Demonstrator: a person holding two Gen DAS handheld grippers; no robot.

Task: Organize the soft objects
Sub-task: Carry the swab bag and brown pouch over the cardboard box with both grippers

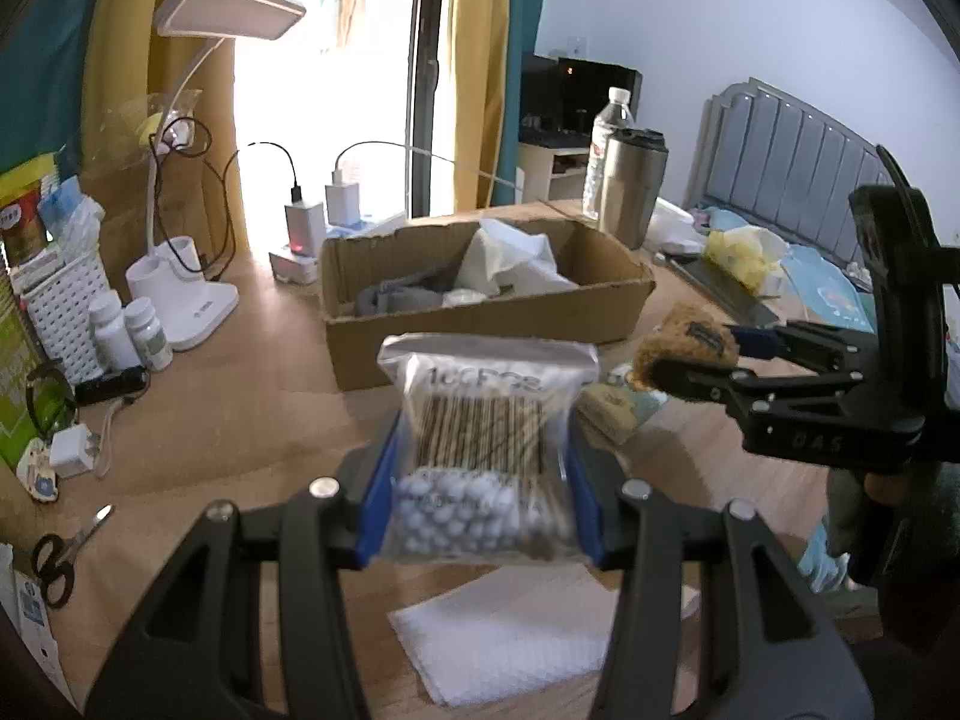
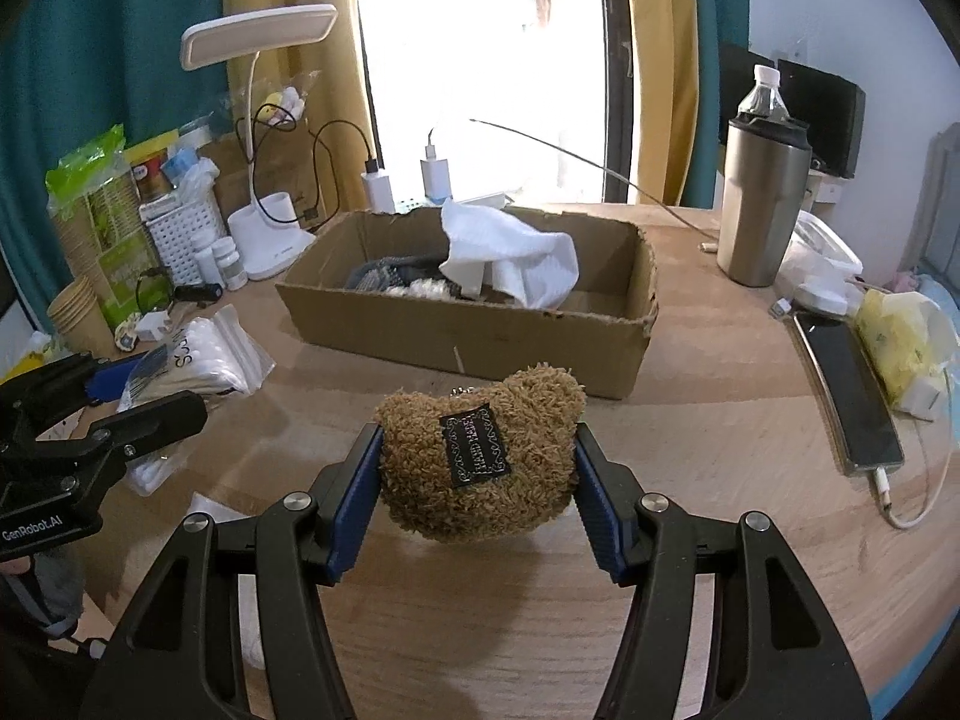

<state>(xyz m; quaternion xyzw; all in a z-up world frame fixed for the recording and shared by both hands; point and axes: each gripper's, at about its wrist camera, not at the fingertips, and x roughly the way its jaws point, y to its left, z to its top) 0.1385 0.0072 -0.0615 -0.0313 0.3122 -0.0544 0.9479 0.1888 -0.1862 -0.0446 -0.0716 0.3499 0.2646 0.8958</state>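
We grasp the cotton-swab bag [image 1: 489,450] in the left gripper [image 1: 480,468] and the brown plush pouch [image 2: 480,462] in the right gripper [image 2: 480,474], both before the cardboard box [image 2: 480,348], above bare tabletop [image 2: 720,420].

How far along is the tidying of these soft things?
Done: a white cloth and grey fabric lie in the cardboard box. In hand: left gripper holds a cotton swab bag; right gripper holds a brown plush pouch. Left: boxing both.
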